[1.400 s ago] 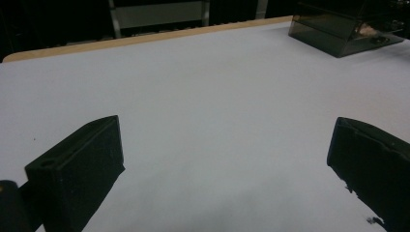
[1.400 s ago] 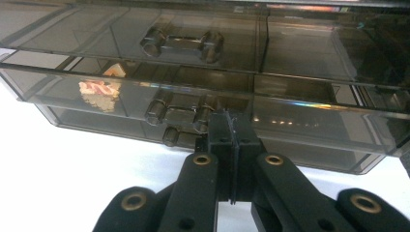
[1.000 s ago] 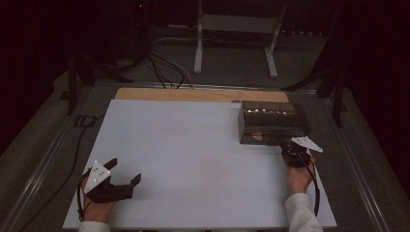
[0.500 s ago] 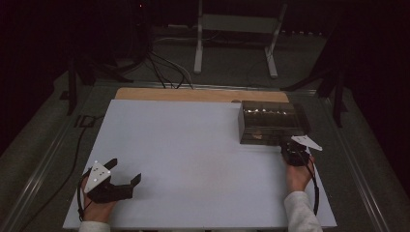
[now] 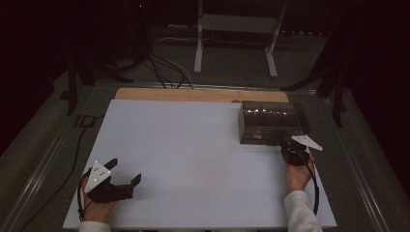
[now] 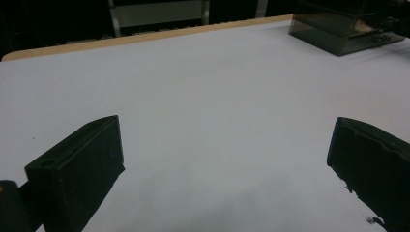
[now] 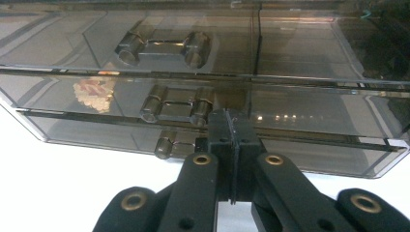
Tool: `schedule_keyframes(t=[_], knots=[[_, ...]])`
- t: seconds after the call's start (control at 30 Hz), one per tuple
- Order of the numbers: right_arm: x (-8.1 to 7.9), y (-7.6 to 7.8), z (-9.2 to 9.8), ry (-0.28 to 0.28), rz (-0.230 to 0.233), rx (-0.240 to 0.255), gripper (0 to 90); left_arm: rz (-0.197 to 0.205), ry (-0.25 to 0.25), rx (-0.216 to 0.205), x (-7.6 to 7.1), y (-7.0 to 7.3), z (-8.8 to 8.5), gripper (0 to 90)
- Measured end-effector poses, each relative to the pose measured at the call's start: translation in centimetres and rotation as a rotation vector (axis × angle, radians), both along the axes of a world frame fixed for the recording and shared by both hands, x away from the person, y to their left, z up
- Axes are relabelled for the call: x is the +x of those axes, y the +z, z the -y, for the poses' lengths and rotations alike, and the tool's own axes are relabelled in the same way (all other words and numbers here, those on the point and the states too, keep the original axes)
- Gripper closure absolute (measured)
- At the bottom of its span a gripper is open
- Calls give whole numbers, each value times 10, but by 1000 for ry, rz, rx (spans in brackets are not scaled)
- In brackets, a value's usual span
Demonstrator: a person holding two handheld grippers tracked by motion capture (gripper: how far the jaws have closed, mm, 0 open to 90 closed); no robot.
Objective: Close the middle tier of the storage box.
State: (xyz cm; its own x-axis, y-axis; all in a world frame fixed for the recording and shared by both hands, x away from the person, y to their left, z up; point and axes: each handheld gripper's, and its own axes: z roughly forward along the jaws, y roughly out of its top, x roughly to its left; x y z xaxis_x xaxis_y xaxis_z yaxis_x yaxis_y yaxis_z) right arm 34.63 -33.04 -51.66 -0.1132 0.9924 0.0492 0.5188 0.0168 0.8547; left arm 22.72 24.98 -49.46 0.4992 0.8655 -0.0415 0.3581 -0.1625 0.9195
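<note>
A smoky transparent drawer box (image 5: pixel 268 121) stands on the right of the white board (image 5: pixel 193 145). My right gripper (image 5: pixel 289 145) is shut with nothing between its jaws, its tips right at the box's front. In the right gripper view the closed jaws (image 7: pixel 231 118) meet the front of the box (image 7: pixel 300 48) just right of the middle drawer's handle (image 7: pixel 176 104); whether they touch it I cannot tell. Another handle (image 7: pixel 164 48) sits on the drawer above. My left gripper (image 5: pixel 125 170) rests at the near left, open and holding nothing (image 6: pixel 225 130).
A wooden strip (image 5: pixel 193 94) runs along the board's far edge. Beyond it are a metal stand (image 5: pixel 232 34) and cables (image 5: pixel 164 67) on the floor. Metal rails (image 5: pixel 43 159) flank the table. The drawer box (image 6: pixel 343 29) is far right in the left gripper view.
</note>
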Motion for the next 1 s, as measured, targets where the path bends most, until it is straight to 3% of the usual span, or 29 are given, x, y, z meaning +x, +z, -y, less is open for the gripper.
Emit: schedule_keyframes(t=[0.6, 1.0], knots=[[-3, 4, 3, 0, 12, -2, 871, 1, 4, -1, 0, 0, -1, 7], [-11, 13, 4, 27, 45, 29, 659, 1, 7, 0, -1, 0, -1, 7]])
